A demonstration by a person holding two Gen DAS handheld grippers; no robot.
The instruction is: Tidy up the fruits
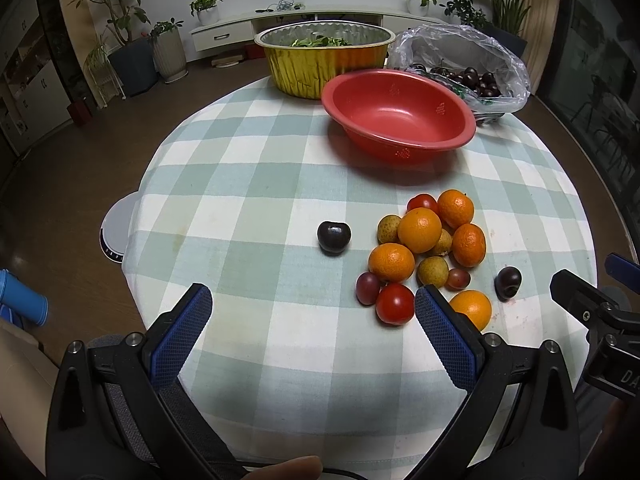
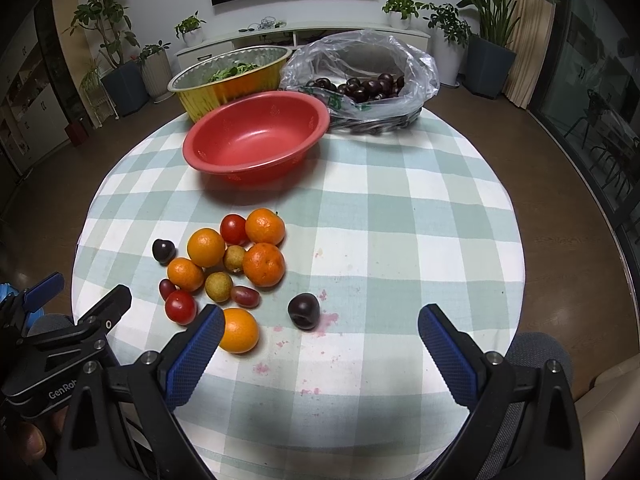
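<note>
A heap of small fruit (image 1: 424, 256) (image 2: 224, 264) lies on the checked tablecloth: several oranges, red tomatoes, yellow-green longans and purple grapes. One dark cherry (image 1: 334, 237) (image 2: 163, 251) lies left of the heap, another dark cherry (image 1: 508, 282) (image 2: 304, 311) to its right. An empty red bowl (image 1: 400, 114) (image 2: 256, 136) stands behind the heap. My left gripper (image 1: 314, 318) is open, low over the near cloth, its right finger against the nearest orange (image 1: 474, 308). My right gripper (image 2: 320, 338) is open just short of the right cherry, nothing between its fingers.
A gold foil pan (image 1: 324, 56) (image 2: 232, 76) with greens and a plastic bag of dark cherries (image 1: 464, 68) (image 2: 360, 80) stand at the table's far side. The round table (image 1: 248, 208) drops off at both sides. A blue cylinder (image 1: 20, 296) lies on the floor at left.
</note>
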